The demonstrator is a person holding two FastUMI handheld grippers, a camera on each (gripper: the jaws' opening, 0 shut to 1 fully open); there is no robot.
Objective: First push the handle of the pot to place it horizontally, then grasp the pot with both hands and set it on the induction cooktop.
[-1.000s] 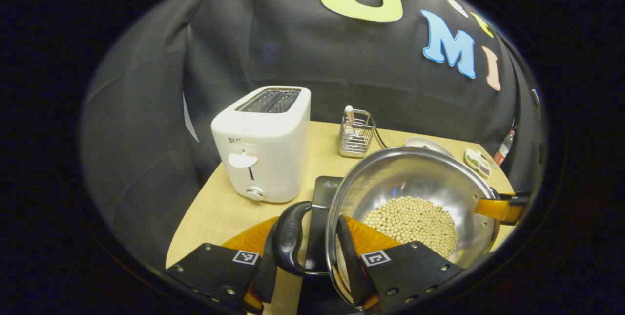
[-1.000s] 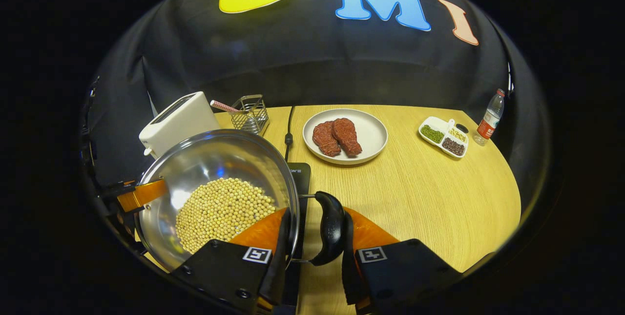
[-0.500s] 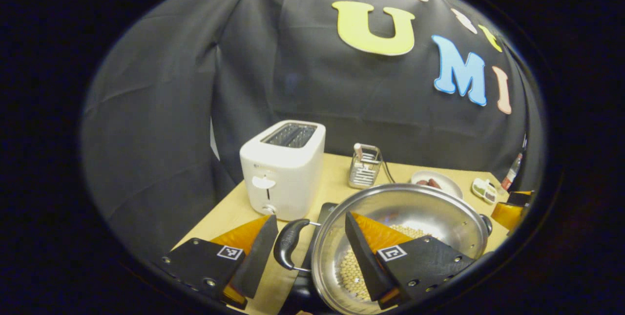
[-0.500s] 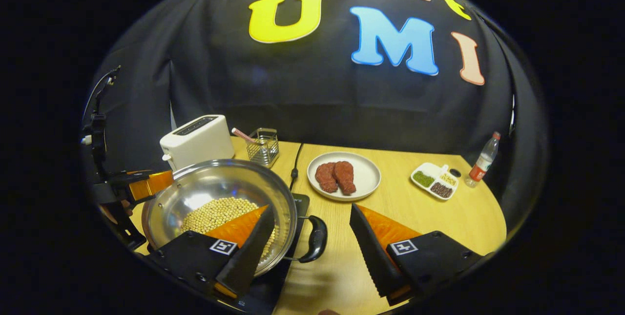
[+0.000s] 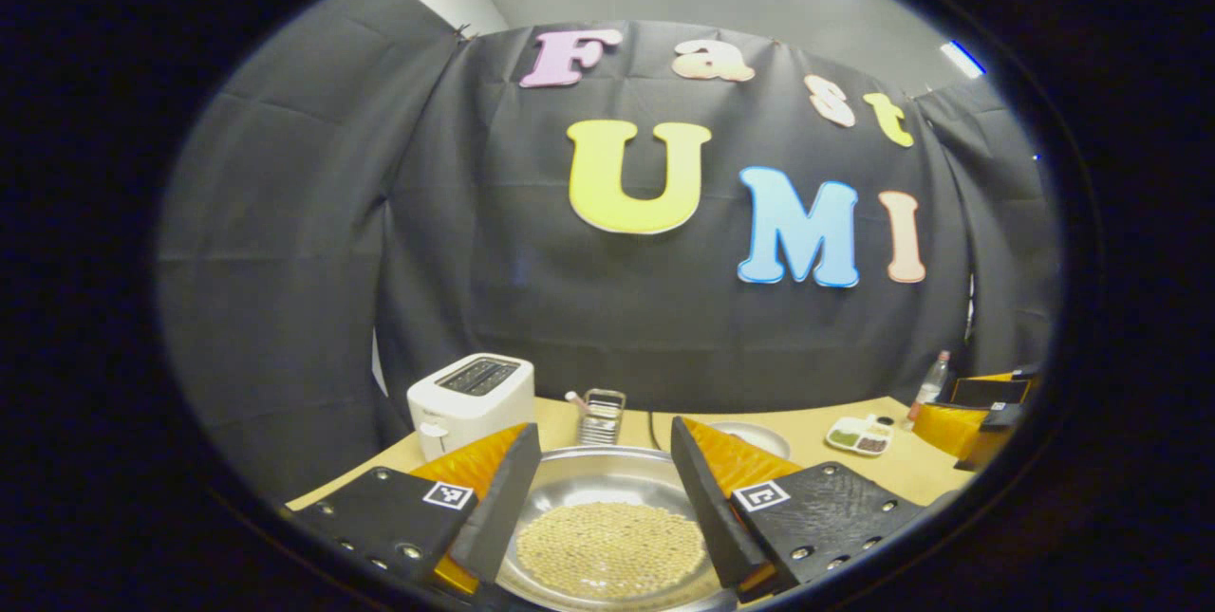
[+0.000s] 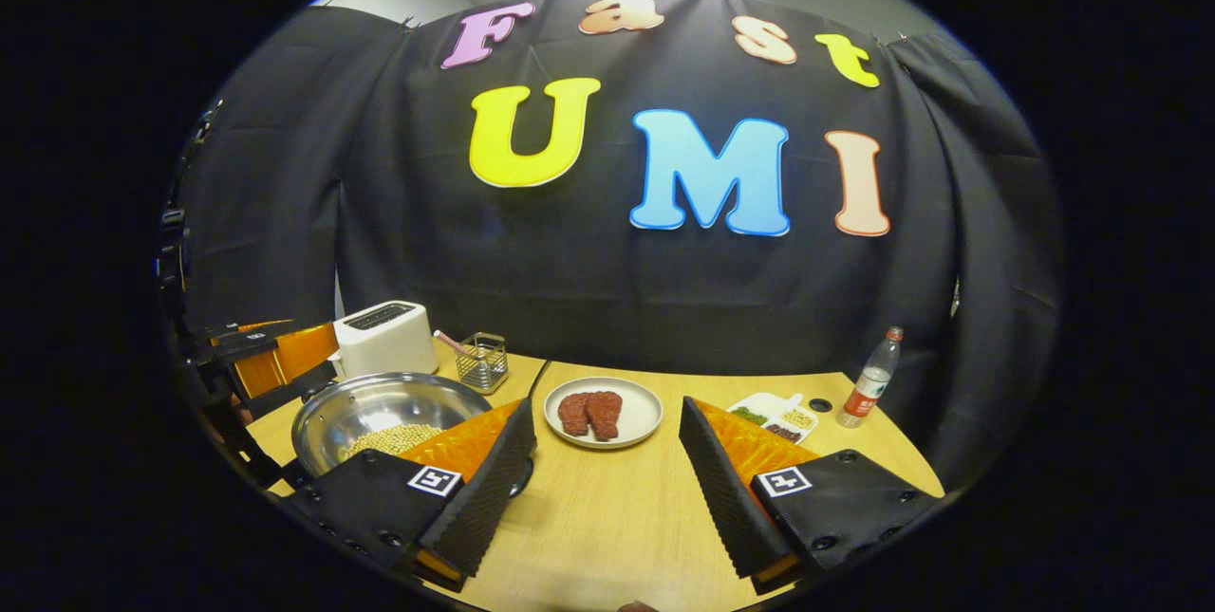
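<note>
The steel pot [image 5: 579, 470] holds a layer of pale soybeans [image 5: 607, 550] and sits low in the left gripper view, right below my left gripper [image 5: 603, 429]. That gripper is open and holds nothing. In the right gripper view the pot [image 6: 380, 403] stands at the left of the wooden table [image 6: 617, 517], partly behind one finger [image 6: 475, 484]. My right gripper [image 6: 606, 403] is open too, raised above the table and to the right of the pot. The pot's handles and the cooktop under it are hidden.
A white toaster [image 6: 384, 337] and a wire holder [image 6: 479, 358] stand behind the pot. A plate with two meat pieces [image 6: 603, 411], a divided dish [image 6: 778, 413] and a bottle [image 6: 869, 377] lie to its right. The other gripper [image 6: 275, 356] shows at far left.
Both grippers opened and let go of the pot's handles, then pulled back and up. The pot stays where it was set, on the cooktop.
</note>
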